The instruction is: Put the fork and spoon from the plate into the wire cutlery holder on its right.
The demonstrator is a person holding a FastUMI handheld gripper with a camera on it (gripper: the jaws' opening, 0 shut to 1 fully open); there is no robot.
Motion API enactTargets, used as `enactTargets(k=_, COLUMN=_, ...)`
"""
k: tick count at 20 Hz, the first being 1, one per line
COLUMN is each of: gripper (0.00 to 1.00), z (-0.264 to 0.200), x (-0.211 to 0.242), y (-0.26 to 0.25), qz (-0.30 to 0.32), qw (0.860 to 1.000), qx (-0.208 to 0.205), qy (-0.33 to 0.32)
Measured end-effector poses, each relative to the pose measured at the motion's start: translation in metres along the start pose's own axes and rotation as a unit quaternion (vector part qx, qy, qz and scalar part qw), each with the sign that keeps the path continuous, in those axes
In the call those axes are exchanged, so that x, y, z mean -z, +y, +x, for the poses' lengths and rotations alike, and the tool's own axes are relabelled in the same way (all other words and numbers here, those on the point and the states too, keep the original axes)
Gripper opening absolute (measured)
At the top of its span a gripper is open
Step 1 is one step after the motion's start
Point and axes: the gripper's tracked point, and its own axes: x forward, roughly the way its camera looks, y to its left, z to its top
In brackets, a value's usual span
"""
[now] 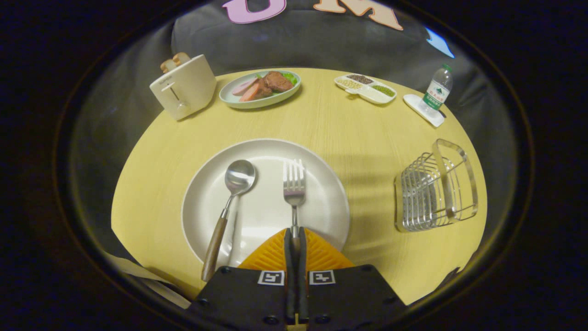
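Stainless-steel fork point(294, 186) with wooden handle, stiff, light and slippery, lies on the round white plate point(321, 161), its handle pinched between the gripper's point(295, 239) closed fingers, wire holder point(434, 188) rightward.

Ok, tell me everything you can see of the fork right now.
The fork looks like shiny metal, four tines, with a slim neck running into a brown, wood-like handle. It lies flat on the white plate, tines pointing away, roughly parallel to the spoon on its left and apart from it. The claw is shut on its handle, both fingers pressing it.
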Motion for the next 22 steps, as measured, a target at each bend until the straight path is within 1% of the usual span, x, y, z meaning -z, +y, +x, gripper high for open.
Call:
enactTargets(k=6, gripper=0.06, z=-0.032, x=-0.026, y=-0.025, qz=0.005, qw=1.000, qx=0.005, qy=-0.007)
enactTargets(k=10, gripper=0.06, z=-0.055, x=-0.039, y=-0.055, qz=0.017, qw=1.000, qx=0.012, qy=-0.004)
enactTargets(k=14, gripper=0.06, z=-0.075, x=-0.051, y=-0.093, qz=0.028, qw=0.999, qx=0.037, qy=-0.011)
enactTargets(k=19, gripper=0.07, z=-0.089, x=-0.047, y=-0.140, qz=0.051, qw=0.996, qx=0.070, qy=-0.003)
enactTargets(k=22, gripper=0.07, z=-0.091, x=-0.036, y=-0.160, qz=0.065, qw=0.994, qx=0.083, qy=0.011)
